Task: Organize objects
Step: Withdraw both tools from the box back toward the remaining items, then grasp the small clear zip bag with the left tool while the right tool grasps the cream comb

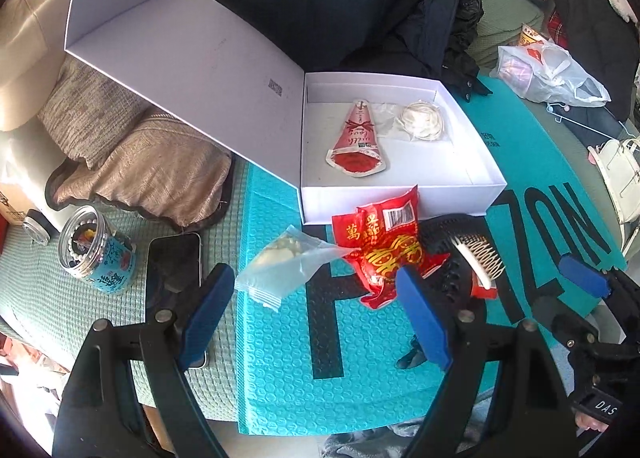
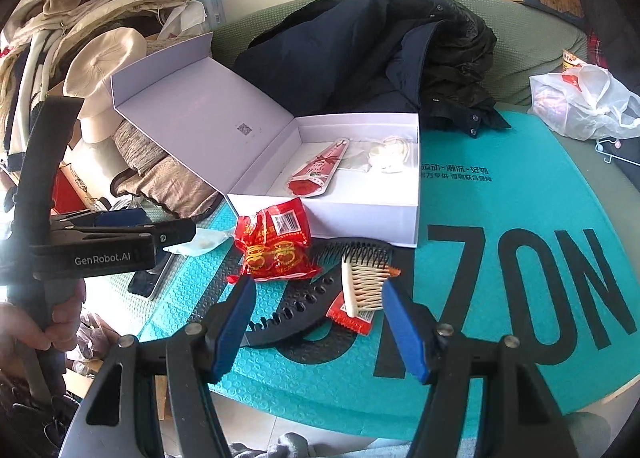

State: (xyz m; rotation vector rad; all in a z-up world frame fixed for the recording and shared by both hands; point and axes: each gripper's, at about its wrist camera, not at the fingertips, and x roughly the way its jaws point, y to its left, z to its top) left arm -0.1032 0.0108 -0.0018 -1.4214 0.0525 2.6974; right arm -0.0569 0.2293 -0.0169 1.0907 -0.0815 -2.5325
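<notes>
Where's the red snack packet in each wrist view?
Left wrist: red snack packet sits centre, just below the white box, above the right-hand finger.
Right wrist: packet sits centre-left, at the box's near corner.
Shared landmark: the black comb beside it.

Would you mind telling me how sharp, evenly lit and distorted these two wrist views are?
Left wrist view: sharp, daylit, the white box edges bowed by the fisheye, corners black. Right wrist view: sharp too, but the left edge beside the hand is blown out.
</notes>
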